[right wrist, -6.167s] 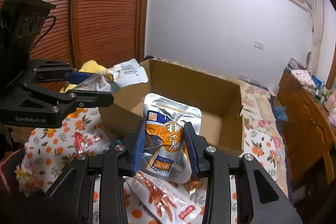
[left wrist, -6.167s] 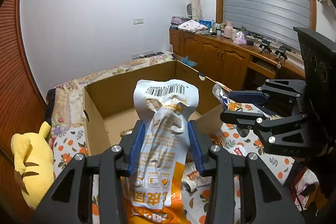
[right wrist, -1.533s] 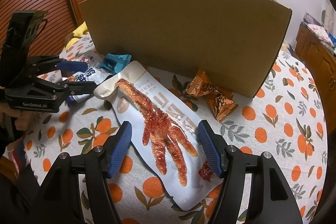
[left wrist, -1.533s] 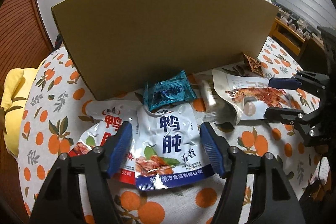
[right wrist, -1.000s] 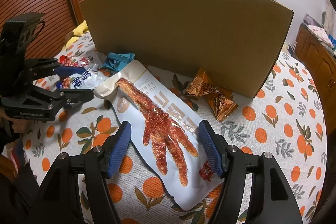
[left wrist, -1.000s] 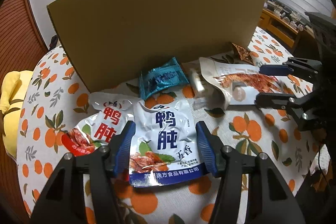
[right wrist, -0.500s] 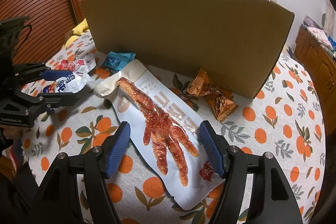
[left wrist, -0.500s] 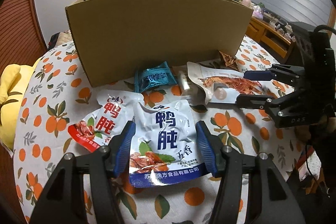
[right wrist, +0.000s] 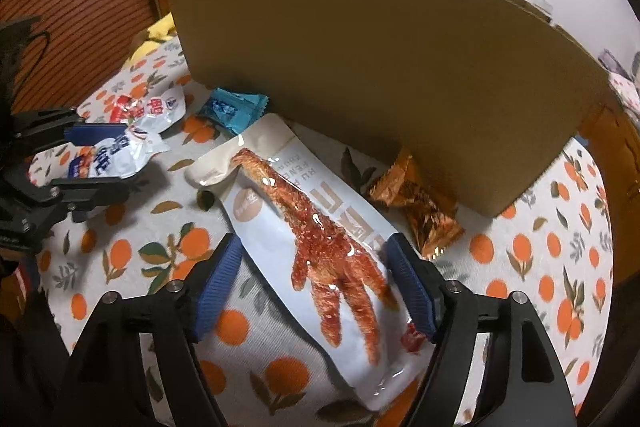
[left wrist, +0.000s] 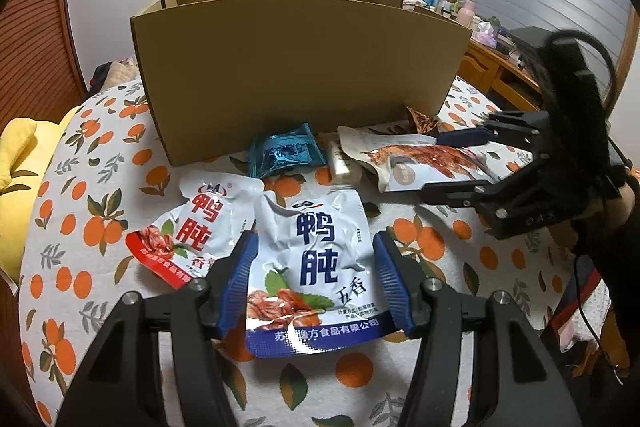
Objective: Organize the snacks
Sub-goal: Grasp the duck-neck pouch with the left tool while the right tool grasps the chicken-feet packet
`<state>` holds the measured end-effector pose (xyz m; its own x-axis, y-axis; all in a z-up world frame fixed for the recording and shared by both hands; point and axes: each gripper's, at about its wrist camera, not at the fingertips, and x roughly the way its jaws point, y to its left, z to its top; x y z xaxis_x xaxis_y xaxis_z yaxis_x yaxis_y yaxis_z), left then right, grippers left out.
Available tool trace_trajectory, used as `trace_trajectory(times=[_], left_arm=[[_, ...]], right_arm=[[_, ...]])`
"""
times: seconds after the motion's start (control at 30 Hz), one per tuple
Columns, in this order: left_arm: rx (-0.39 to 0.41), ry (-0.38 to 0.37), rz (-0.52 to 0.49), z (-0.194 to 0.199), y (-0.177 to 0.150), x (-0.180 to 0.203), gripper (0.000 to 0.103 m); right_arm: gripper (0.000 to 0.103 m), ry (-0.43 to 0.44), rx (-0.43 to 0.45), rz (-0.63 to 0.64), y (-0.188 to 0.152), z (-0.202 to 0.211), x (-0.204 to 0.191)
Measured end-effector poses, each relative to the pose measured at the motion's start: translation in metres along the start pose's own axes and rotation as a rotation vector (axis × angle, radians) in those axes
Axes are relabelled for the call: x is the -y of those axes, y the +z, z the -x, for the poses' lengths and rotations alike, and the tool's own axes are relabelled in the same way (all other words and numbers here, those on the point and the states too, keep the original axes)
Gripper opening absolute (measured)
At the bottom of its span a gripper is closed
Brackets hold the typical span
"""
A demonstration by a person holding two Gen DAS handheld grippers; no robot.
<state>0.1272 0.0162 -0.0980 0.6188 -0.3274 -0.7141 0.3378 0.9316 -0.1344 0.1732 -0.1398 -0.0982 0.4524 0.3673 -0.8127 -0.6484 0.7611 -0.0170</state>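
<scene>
Two snack pouches, one between each hand-held gripper's pads.

My left hand-held gripper [left wrist: 316,283] seems clamped on the crinkled blue-and-white pouch [left wrist: 316,267], though contact is unclear; my right hand-held gripper [right wrist: 316,283], jaws just opening, straddles the glossy chicken-foot pouch [right wrist: 312,227] lying flat on the orange-print cloth [right wrist: 560,267]. The cardboard box [right wrist: 380,67] stands behind.

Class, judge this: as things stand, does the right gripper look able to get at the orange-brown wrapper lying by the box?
Probably yes. The orange-brown wrapper lies uncovered beside the right gripper, whose open jaws straddle the chicken-foot pouch.
</scene>
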Motion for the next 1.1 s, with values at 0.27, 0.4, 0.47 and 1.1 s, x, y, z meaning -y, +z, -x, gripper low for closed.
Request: trace_trajectory(times=[0.27,0.4,0.47,1.1], left_arm=[[-0.006,-0.009,0.015,-0.001,-0.004,-0.001,0.058],[-0.010,-0.011,0.019,-0.004,-0.003,-0.004,0.058],[-0.009,-0.011,0.019,-0.004,-0.003,-0.004,0.058],[0.019,-0.025,0.013,0.005,0.001,-0.001,0.058]], right_arm=[[0.084,-0.009,-0.038,0.075,0.005,-0.012,-0.003],[0.084,0.002,-0.023,0.062,-0.001,-0.009,-0.004],[0.080,0.000,-0.015,0.060,-0.007,-0.005,-0.004],[0.040,-0.010,0.040,-0.014,-0.033,0.029,-0.003]])
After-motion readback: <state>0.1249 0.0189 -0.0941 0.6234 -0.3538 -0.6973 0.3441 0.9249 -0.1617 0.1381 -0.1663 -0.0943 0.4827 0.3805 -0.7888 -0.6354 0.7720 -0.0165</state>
